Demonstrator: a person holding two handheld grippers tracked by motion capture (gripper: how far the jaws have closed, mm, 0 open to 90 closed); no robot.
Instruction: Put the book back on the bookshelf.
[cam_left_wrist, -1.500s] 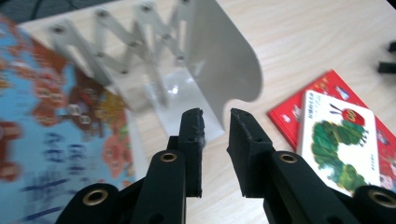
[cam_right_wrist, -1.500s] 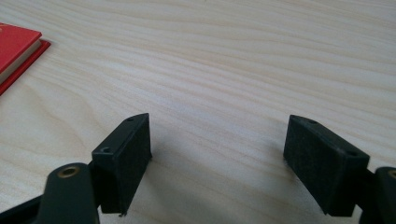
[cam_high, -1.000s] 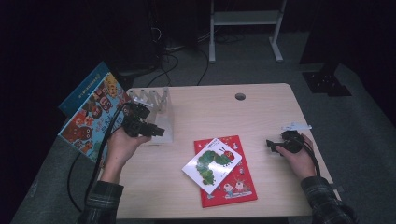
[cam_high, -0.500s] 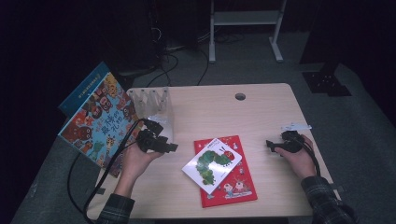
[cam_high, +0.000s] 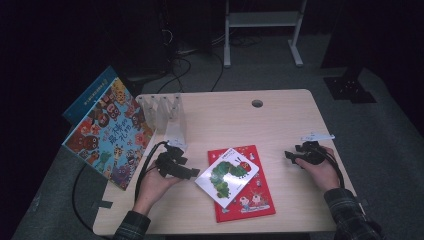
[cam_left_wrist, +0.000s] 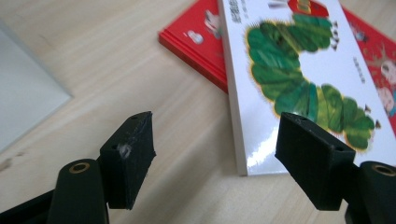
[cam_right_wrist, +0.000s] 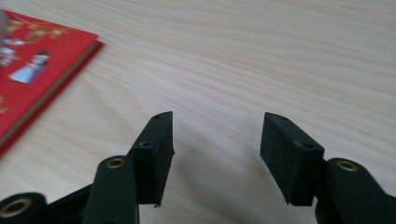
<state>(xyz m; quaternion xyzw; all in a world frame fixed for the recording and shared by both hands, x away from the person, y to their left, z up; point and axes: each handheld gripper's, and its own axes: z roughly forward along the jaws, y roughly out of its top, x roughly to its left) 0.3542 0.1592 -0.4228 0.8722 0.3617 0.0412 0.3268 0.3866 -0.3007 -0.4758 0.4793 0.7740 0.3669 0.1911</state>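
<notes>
A white book with a green caterpillar (cam_high: 227, 175) (cam_left_wrist: 299, 79) lies askew on a red book (cam_high: 247, 197) (cam_left_wrist: 196, 37) (cam_right_wrist: 32, 60) at the table's front middle. My left gripper (cam_high: 192, 172) (cam_left_wrist: 215, 140) hangs low over the table just left of the white book. Its jaws have just been opening. The book's near corner lies ahead of the gap and neither pad touches it. My right gripper (cam_high: 290, 156) (cam_right_wrist: 215, 135) rests near the right edge, pointing at the books. Its jaws have just been closing, with only bare wood between them.
A clear slotted book rack (cam_high: 165, 112) (cam_left_wrist: 28, 93) stands at the table's (cam_high: 225, 120) back left. A large colourful picture book (cam_high: 107, 135) leans at the left edge. A cable hole (cam_high: 257, 103) sits near the far edge.
My left hand has come away from the rack, moving right and down to the white book's left corner. The right hand has stayed in place.
</notes>
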